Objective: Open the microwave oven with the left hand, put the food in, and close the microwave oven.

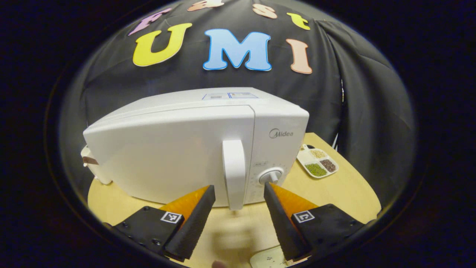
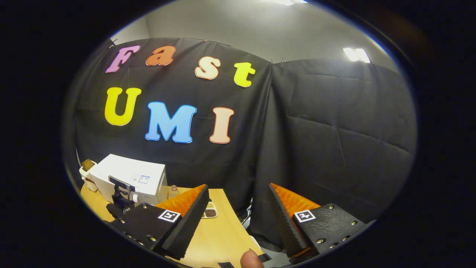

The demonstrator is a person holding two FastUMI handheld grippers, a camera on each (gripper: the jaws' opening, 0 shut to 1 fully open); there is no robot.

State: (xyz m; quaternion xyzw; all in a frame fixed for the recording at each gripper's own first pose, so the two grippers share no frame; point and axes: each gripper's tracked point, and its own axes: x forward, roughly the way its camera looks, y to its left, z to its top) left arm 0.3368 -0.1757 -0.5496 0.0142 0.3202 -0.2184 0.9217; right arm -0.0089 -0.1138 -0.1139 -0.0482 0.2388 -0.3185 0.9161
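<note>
- Microwave oven [image 1: 193,149] on the desk [image 1: 334,190], door shut, front turned toward the left gripper view and slightly to that view's left.
- Door handle [image 1: 234,173]: upright bar at the door's right edge, long axis vertical, beside the control panel with its dial [image 1: 271,175].
- Straight ahead of the left gripper [image 1: 238,193], handle lined up with the gap between the jaws; judging by that, a short push forward enough to bring the jaws either side of it, then a pull outward and leftward about what looks like a hinge on the far left.
- Left jaws spread wide, nothing between them, no contact with the handle yet.
- Left gripper clearly the nearer one, fitting the task's call for the left hand.
- Food: divided tray [image 1: 318,162] with grains in its compartments, on the desk to the right of the oven, apart from it.
- Small pale container [image 1: 93,167] just beyond the oven's left end.
- Right gripper [image 2: 238,214] well back from the oven, aimed mostly at the booth wall, jaws spread and empty; in the right gripper view, microwave oven small at lower left, the other gripper dark in front of it.
- Fingertip [image 2: 250,259] at the bottom of the right gripper view.
</note>
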